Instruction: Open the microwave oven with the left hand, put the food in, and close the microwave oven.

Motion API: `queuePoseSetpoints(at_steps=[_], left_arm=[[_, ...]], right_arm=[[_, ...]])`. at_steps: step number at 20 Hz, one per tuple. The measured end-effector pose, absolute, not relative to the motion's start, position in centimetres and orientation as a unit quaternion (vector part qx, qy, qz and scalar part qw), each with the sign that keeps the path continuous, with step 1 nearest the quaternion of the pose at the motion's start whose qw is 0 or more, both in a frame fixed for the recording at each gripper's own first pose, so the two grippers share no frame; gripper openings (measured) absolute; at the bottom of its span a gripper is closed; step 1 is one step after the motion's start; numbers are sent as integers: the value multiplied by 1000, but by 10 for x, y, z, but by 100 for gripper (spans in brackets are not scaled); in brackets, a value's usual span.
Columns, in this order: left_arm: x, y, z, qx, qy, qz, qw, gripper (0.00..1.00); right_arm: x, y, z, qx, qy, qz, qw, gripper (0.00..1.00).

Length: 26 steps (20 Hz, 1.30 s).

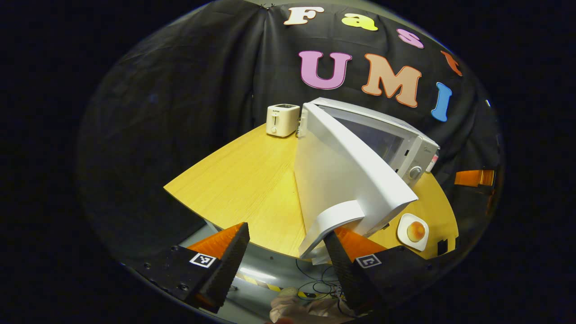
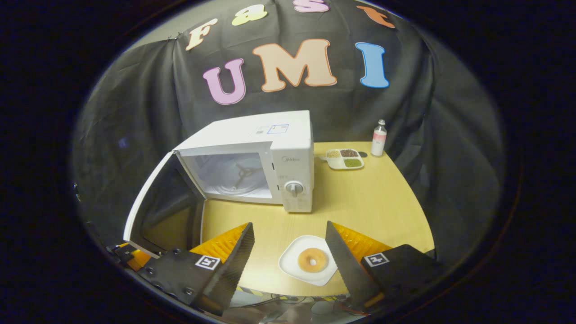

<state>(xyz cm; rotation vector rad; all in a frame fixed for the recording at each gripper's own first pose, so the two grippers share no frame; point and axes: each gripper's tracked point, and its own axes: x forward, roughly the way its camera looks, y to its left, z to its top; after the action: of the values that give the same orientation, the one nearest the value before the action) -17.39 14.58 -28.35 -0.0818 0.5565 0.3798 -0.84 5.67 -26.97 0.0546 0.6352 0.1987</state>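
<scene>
Right gripper view: right tongs (image 2: pixel 288 252) wide open, empty.

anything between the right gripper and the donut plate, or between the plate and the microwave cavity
Nothing visible. The right gripper hangs open over the plate with the donut; bare table leads to the microwave, whose door is swung aside.

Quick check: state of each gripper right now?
Left gripper: open, one finger by the microwave door handle, gripping nothing.
Right gripper: open, empty, plate with donut between its fingers.
</scene>
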Motion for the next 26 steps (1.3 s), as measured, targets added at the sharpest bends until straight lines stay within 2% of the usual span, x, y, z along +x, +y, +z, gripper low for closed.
queuePoseSetpoints(at_steps=[6, 13, 18, 19, 20, 26], left_arm=[[-196, 177, -279, -97, 256, 230, 934, 98], [-223, 250, -271, -75, 243, 308, 917, 97], [-234, 303, -233, -72, 192, 374, 904, 96], [-235, 310, -223, -71, 181, 384, 903, 96], [-235, 316, -212, -67, 167, 393, 902, 96], [-212, 328, -161, -44, 103, 403, 908, 95]], right_arm=[[-5, 40, -320, 26, 354, 65, 933, 100], [-10, 27, -392, 29, 431, 34, 901, 99], [-11, 26, -430, 13, 475, 28, 880, 99], [-11, 26, -436, 9, 482, 26, 875, 96], [-11, 25, -442, 4, 493, 22, 870, 100], [-11, 23, -460, -7, 518, 10, 855, 99]])
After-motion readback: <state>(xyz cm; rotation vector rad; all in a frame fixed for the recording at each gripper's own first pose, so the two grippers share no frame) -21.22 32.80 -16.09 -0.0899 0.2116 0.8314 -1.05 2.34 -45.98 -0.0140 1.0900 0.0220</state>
